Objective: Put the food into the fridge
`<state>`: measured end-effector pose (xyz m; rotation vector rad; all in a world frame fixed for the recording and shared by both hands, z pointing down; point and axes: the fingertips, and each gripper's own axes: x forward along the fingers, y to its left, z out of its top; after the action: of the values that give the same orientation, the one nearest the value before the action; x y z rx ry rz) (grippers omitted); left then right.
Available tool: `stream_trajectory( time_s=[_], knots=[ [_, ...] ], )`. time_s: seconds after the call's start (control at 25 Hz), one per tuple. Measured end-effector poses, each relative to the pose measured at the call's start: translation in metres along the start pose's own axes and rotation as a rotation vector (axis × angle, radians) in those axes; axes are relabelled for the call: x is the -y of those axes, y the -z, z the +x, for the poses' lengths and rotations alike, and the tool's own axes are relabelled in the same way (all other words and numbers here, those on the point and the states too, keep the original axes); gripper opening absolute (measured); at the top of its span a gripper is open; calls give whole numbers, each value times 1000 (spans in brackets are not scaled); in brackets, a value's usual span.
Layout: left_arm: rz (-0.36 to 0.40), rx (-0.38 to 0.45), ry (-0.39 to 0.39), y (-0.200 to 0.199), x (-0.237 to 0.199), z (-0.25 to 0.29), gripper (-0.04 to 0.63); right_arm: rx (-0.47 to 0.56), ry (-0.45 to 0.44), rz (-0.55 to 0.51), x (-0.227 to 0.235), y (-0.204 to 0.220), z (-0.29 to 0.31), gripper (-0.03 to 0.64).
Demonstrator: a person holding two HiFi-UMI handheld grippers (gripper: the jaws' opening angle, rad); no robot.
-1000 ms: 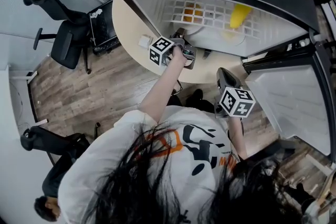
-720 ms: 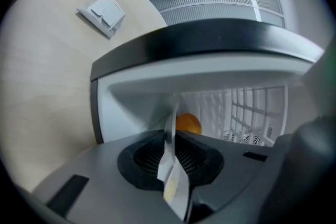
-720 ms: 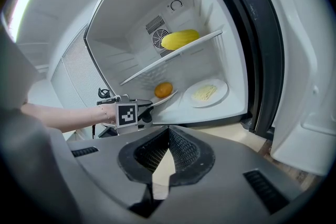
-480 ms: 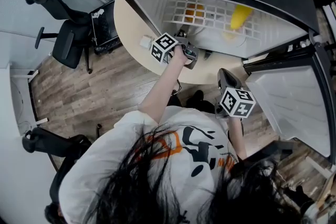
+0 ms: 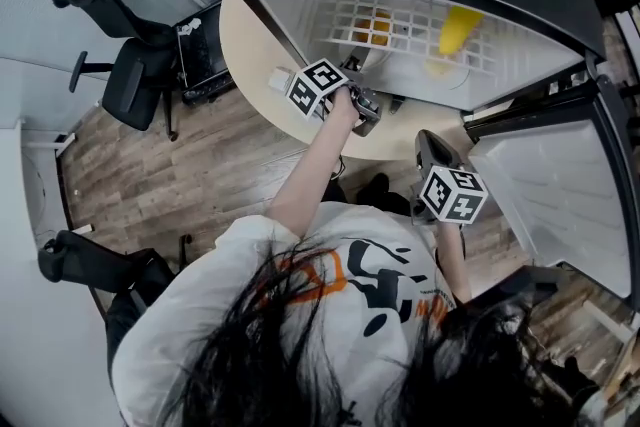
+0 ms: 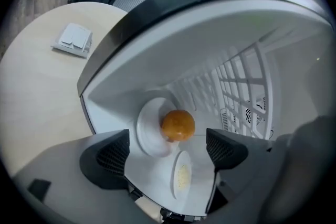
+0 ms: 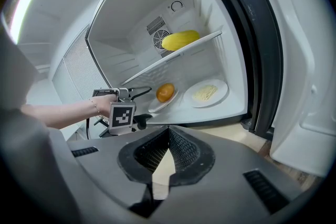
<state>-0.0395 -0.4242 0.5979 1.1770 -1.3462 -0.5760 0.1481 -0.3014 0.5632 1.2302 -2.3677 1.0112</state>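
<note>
**Orange [image 6: 177,124] set inside the fridge [image 6: 157,50], left gripper [image 6: 169,150] released**

The orange is seen resting on a white plate [image 6: 145,131] on the floor of the open fridge. The left gripper is held at the fridge mouth with its jaws spread wide. They have just been opening, and nothing is pressed by the pads. The orange lies beyond the tips, at about 12 o'clock in the left gripper view, apart from both. A second plate [image 6: 181,176], covered with pale noodles, shows through the gap between the jaws at 6 o'clock of the orange, and it is touched by neither pad.

In the right gripper view the second plate is found at 3 o'clock of the white plate, just beside it. A yellow food item [image 7: 180,39] is laid on the wire shelf [image 7: 157,68] above, at about 1 o'clock of the orange.

The right gripper [image 7: 169,131] is kept outside the fridge, at 5 o'clock of the left one in the head view. Its jaws are clenched tip to tip on nothing.

The fridge door [image 5: 560,205] is swung open at 4 o'clock in the head view. A beige table [image 5: 245,45] is seen at 9 o'clock of the fridge, with a white box [image 5: 277,78] on it. An office chair [image 5: 130,80] stands farther out at 9 o'clock.
</note>
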Motion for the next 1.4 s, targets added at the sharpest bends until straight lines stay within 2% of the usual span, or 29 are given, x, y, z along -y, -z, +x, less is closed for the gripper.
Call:
stream_trajectory(
  time_s=[0.28, 0.6, 0.84, 1.04, 1.16, 1.4],
  knots=[
    [-5, -31, 45, 9, -6, -16, 446, -5, -23, -13, -5, 1, 2, 15],
    [54, -109, 104, 22, -9, -37, 446, -16, -45, -22, -12, 3, 2, 15],
    [144, -156, 155, 31, 2, -54, 439, -22, -62, -39, -14, 3, 2, 15],
    [225, -148, 204, 33, 18, -73, 358, -17, -84, -41, -18, 2, 1, 15],
    [281, -139, 227, 36, 27, -87, 281, -12, -104, -42, -22, 0, 2, 15],
    [382, -145, 231, 40, 29, -110, 169, -22, -143, -54, -36, 4, 7, 15]
  ],
)
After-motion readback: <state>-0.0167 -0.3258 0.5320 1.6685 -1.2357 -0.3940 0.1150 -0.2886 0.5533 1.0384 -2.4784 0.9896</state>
